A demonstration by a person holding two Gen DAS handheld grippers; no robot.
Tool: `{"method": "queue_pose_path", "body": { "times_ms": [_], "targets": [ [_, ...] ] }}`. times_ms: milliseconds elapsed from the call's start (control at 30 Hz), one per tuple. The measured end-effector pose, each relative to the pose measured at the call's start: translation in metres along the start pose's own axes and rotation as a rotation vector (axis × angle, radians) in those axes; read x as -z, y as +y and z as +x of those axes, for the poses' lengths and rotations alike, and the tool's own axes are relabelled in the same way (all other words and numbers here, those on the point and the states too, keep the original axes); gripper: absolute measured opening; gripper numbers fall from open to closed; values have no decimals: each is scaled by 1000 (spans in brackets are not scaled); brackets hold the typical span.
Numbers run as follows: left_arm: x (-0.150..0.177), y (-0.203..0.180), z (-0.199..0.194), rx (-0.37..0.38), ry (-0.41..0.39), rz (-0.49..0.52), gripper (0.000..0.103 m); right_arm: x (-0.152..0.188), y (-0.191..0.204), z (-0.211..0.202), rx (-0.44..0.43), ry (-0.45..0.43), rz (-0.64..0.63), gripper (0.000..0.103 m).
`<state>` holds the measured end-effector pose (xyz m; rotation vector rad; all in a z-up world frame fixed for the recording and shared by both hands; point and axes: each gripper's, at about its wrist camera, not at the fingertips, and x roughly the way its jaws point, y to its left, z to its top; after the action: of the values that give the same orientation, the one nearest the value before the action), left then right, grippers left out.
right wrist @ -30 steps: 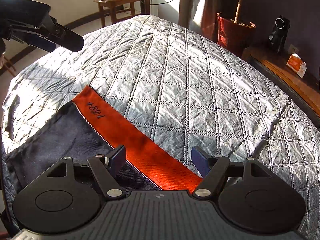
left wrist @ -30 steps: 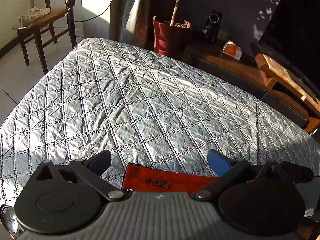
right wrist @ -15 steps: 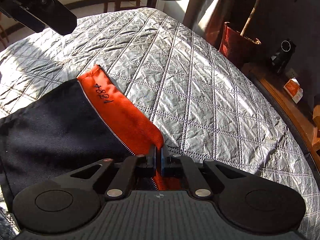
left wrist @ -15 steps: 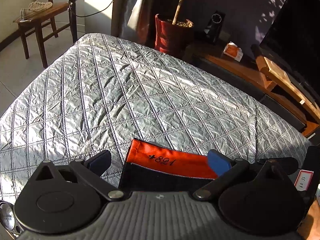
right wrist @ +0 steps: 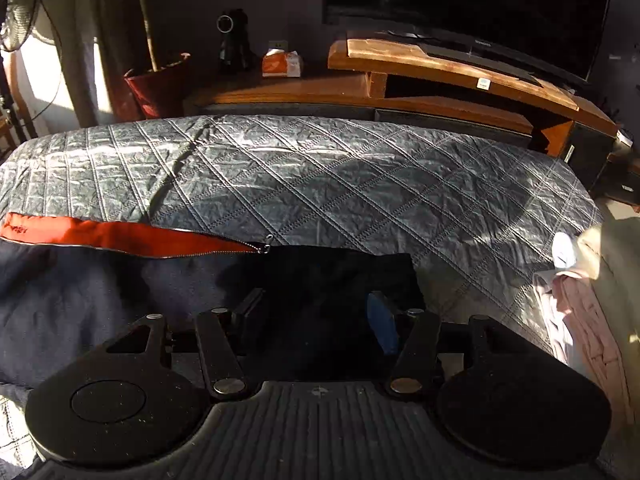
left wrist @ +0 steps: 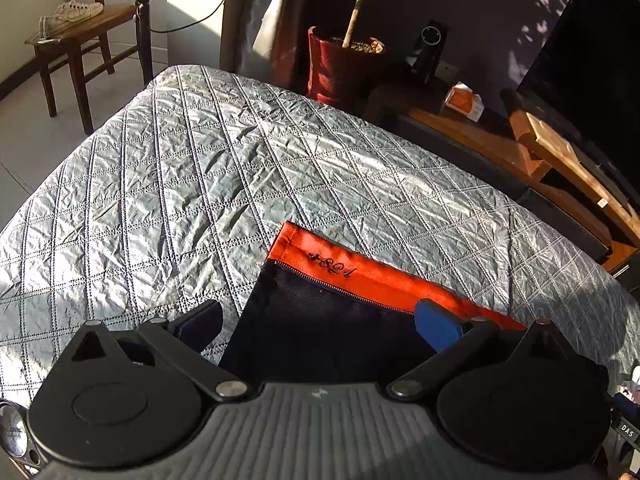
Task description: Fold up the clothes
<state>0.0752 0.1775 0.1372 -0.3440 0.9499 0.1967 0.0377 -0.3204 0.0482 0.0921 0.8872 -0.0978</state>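
A dark navy garment [left wrist: 320,328] with an orange band [left wrist: 384,280] and a zipper along its far edge lies flat on the grey quilted bed cover [left wrist: 200,184]. My left gripper [left wrist: 316,316] hovers over the garment's near part, open, with its pads clear of the cloth. In the right wrist view the same garment [right wrist: 100,300] spreads to the left, its orange band [right wrist: 120,236] ending at the zipper pull [right wrist: 264,247]. My right gripper [right wrist: 316,308] is over the garment's dark right corner. Its jaws are opening, with cloth below them but nothing pinched.
A pile of pink and cream clothes [right wrist: 584,300] lies at the bed's right edge. Beyond the bed stand a red plant pot [left wrist: 340,68], a wooden TV stand [right wrist: 440,76] with a dark screen [right wrist: 480,8], and a chair [left wrist: 76,40] with sneakers on it.
The right gripper shut on the orange band, pulled the garment farther onto the bed, then let go and swung right. The left gripper stayed open and still.
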Motion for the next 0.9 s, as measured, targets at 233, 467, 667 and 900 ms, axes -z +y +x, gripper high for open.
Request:
{"method": "queue_pose_path", "body": {
  "times_ms": [233, 467, 667, 900],
  "targets": [
    [6, -21, 8, -11, 14, 39, 102, 64, -43, 3, -26, 120, 141, 73],
    [12, -41, 13, -13, 22, 87, 102, 62, -42, -10, -33, 76, 40, 32],
    [18, -51, 16, -18, 31, 127, 102, 53, -27, -22, 215, 10, -239, 58],
    [27, -55, 13, -40, 1, 162, 102, 91, -16, -88, -22, 43, -52, 71]
  ]
}}
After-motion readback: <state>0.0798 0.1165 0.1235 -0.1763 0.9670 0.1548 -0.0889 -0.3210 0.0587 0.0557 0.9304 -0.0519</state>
